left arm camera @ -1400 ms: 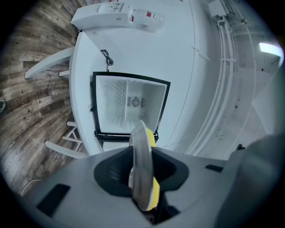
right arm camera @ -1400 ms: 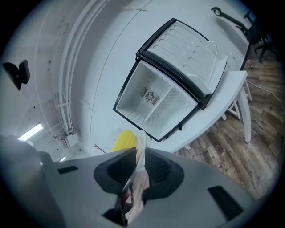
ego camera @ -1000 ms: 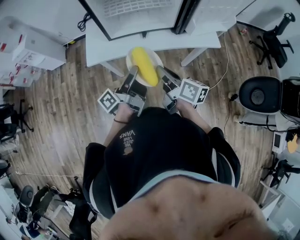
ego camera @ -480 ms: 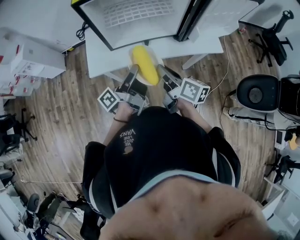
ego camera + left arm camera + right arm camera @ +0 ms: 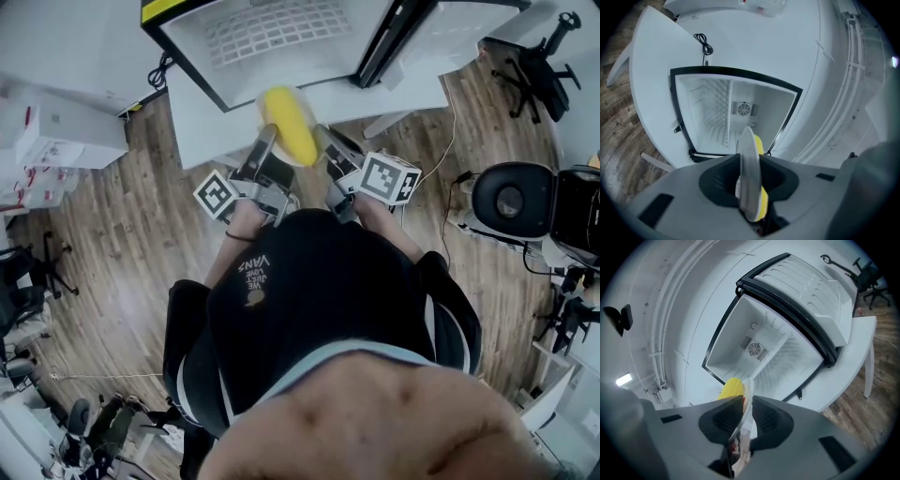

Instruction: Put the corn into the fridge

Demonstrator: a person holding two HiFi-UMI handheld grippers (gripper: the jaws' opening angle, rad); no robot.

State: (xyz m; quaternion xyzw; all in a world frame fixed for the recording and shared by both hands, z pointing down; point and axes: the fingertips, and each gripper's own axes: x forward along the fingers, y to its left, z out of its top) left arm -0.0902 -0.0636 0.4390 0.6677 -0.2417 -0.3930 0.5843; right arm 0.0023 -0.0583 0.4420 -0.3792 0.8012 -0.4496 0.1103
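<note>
A yellow corn cob [image 5: 289, 127] lies on a white plate [image 5: 263, 105] that both grippers carry in the air. My left gripper [image 5: 266, 139] is shut on the plate's left rim, my right gripper [image 5: 322, 137] on its right rim. In the left gripper view the plate [image 5: 749, 173] stands edge-on between the jaws of that gripper [image 5: 750, 180], with the corn [image 5: 759, 144] behind it. The right gripper [image 5: 746, 417] pinches the plate rim [image 5: 748, 397], with the corn [image 5: 731, 387] to its left. The open white fridge [image 5: 272, 33] stands just ahead of the plate.
The fridge rests on a white table [image 5: 202, 108], its door [image 5: 417, 33] swung open to the right. A black cable [image 5: 704, 43] lies on the table. Office chairs [image 5: 511, 197] stand at the right and white boxes [image 5: 56, 127] at the left on the wooden floor.
Both grippers have carried the plate with the corn forward, over the table's edge and closer to the open fridge. The grip on the plate has not changed.
</note>
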